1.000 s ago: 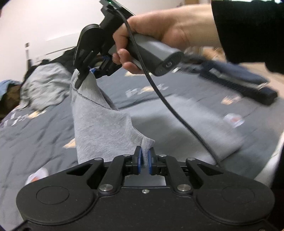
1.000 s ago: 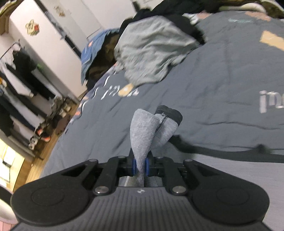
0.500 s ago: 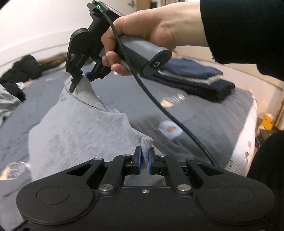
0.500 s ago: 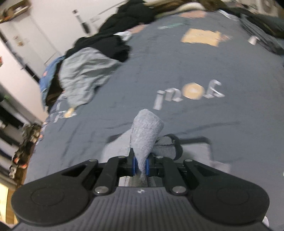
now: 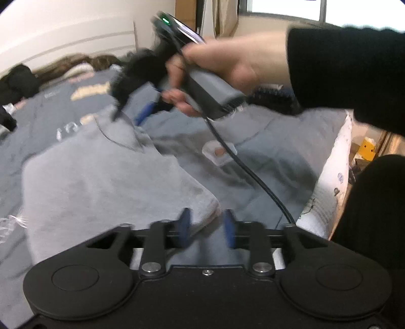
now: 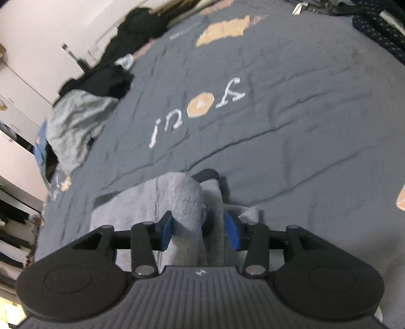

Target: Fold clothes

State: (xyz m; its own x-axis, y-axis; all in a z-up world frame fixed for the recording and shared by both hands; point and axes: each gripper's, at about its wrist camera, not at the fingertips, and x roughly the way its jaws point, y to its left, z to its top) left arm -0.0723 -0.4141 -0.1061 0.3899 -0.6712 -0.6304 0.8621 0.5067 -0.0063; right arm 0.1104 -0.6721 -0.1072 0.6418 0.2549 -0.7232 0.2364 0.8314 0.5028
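left claw (image 5: 206, 225): jaws just opened, sweatshirt corner between, unpressed | right claw (image 6: 200, 230): jaws just opened, loose fabric fold between | grey sweatshirt (image 5: 101, 182): flat on bed (image 6: 291, 114), near its front edge

Bed (image 6: 316, 106), white wall (image 5: 63, 22) (window (image 5: 283, 8) beyond).

A home bedroom: a bed with a grey printed duvet (image 6: 291, 106) fills the frame, loose clothes (image 6: 76, 121) heaped at its left edge, a curtained window (image 5: 283, 10) at upper right.
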